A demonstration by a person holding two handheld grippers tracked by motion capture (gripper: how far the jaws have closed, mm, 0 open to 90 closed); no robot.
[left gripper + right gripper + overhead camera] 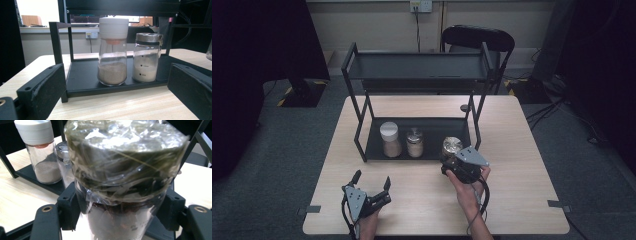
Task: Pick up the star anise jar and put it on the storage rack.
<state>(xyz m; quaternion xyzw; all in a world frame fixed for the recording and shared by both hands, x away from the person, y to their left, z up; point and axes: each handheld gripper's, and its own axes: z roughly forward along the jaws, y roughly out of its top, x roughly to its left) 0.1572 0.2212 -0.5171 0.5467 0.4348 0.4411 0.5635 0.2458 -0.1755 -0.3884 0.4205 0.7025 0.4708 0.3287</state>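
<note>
The film-wrapped jar (451, 146) is clamped between the right gripper (455, 159) jaws at the right front edge of the rack's lower tray (374, 150). It should be kept upright and clear of the steel-capped jar (414, 142). The left gripper (372, 182) rests with jaws apart near the table's front edge.

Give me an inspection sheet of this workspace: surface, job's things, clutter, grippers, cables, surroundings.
Surface: light wood table, bare around the rack.
Job's things: black two-tier rack; white-capped jar and metal-capped jar upright on its lower shelf; film-wrapped jar held at the shelf's right end.
Clutter: small dark round thing behind the rack.
Grippers: left gripper jaws spread, holding nothing; right gripper clamped on the film-wrapped jar.
Cables: gripper cable trails beside the right forearm; wall-socket cable.
Surroundings: black chair behind the table, grey carpet.
</note>
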